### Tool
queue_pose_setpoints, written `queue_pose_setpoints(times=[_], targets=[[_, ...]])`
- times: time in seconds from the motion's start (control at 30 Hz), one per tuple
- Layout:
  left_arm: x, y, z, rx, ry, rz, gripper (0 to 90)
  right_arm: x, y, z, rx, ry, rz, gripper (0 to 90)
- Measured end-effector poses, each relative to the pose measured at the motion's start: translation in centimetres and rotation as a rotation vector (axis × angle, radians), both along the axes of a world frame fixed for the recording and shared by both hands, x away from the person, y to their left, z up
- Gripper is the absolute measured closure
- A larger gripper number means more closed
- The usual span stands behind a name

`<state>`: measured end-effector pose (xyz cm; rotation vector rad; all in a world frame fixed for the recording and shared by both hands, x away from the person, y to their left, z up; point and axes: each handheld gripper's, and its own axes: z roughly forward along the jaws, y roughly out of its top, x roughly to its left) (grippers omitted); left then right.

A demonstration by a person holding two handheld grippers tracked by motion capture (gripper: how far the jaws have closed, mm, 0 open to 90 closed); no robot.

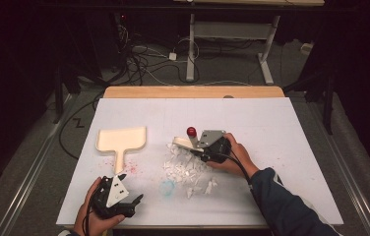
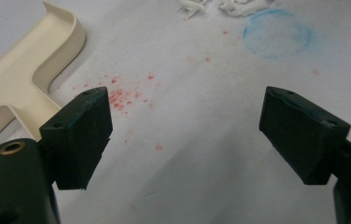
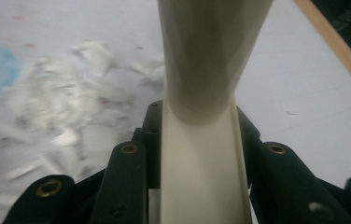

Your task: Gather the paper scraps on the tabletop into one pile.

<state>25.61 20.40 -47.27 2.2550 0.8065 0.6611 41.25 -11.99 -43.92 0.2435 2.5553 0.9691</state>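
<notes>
A pile of white paper scraps (image 1: 185,167) lies in the middle of the white table cover (image 1: 271,128). My right gripper (image 1: 196,147) sits at the pile's far right edge, shut on the handle of a cream tool (image 1: 179,142). A red knob (image 1: 191,131) shows just behind it. In the right gripper view the cream handle (image 3: 201,163) runs up between the jaws, with blurred scraps (image 3: 57,107) to its left. A cream dustpan (image 1: 121,140) lies flat at the left. My left gripper (image 1: 130,188) rests open near the front edge, below the dustpan's handle (image 2: 19,88), with nothing between its jaws (image 2: 185,116).
A blue round stain (image 1: 167,188) and red specks (image 2: 122,98) mark the cover between the dustpan and the pile. The table's wooden far edge (image 1: 193,92) shows beyond the cover. Cables and desk legs (image 1: 191,54) stand on the floor behind.
</notes>
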Motion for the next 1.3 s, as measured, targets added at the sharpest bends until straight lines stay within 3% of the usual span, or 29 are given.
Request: queue_pose_setpoints(times=[0.2, 0.4, 0.67, 0.8, 0.93, 1.1, 1.3], targets=[[0.0, -0.1, 0.0, -0.001, 0.001, -0.003, 16.3, -1.1, -1.2, 0.9, 0.022, 0.002, 0.033, 67.6], [0.0, -0.1, 0.1, -0.001, -0.001, -0.003, 16.3, -0.8, -1.8, 2.7, 0.040, -0.055, 0.017, 67.6], [0.2, -0.1, 0.0, 0.000, 0.005, -0.010, 16.3, 2.7, -0.5, 3.3, 0.024, -0.093, -0.077, 67.6], [0.3, -0.2, -0.1, -0.003, 0.009, -0.014, 16.3, 5.0, 0.9, 2.2, 0.011, -0.089, -0.128, 67.5], [0.3, -0.1, -0.2, -0.006, 0.012, -0.017, 16.3, 5.9, 2.4, 0.8, 0.000, -0.076, -0.142, 67.6], [0.2, 0.1, -0.1, -0.007, 0.009, -0.017, 16.3, 5.3, 3.8, -0.1, 0.003, -0.039, -0.081, 67.5], [0.0, 0.1, 0.0, -0.005, 0.008, -0.016, 16.3, 3.1, 3.5, 0.0, 0.031, 0.021, 0.094, 67.4]])
